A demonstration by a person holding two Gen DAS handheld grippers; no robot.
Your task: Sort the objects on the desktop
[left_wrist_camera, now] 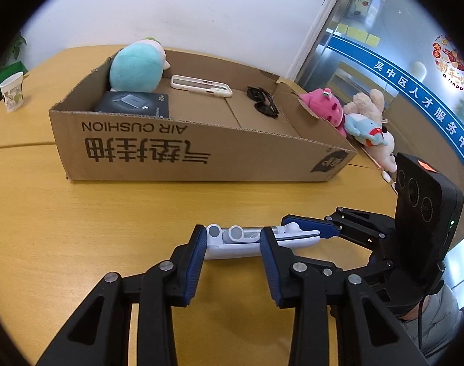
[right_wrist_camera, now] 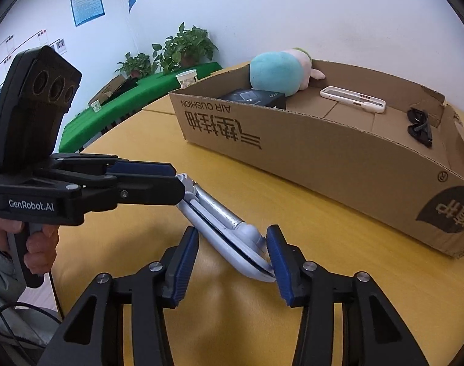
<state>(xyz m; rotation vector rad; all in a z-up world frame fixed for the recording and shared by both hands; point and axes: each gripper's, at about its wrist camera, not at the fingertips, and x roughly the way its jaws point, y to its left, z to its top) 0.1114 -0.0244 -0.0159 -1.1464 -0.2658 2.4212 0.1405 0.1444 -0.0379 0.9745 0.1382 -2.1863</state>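
Across the yellow tabletop (left_wrist_camera: 64,213) lies a long cardboard box (left_wrist_camera: 201,152), printed "AIR CUSHION" upside down; inside it sit a teal plush (left_wrist_camera: 137,67), a dark packaged box (left_wrist_camera: 134,103), a white phone case (left_wrist_camera: 201,85) and black sunglasses (left_wrist_camera: 262,102); more plush toys (left_wrist_camera: 354,113) pile past its far end; a paper cup (left_wrist_camera: 12,91) stands well apart. Nearer, just above the tabletop, a folded pale-grey selfie-stick tripod (right_wrist_camera: 219,222) with a silver tube is held at both ends; the left gripper (left_wrist_camera: 233,241) pinches one end, the right gripper (right_wrist_camera: 233,250) pinches the other, a hand (right_wrist_camera: 36,250) behind.
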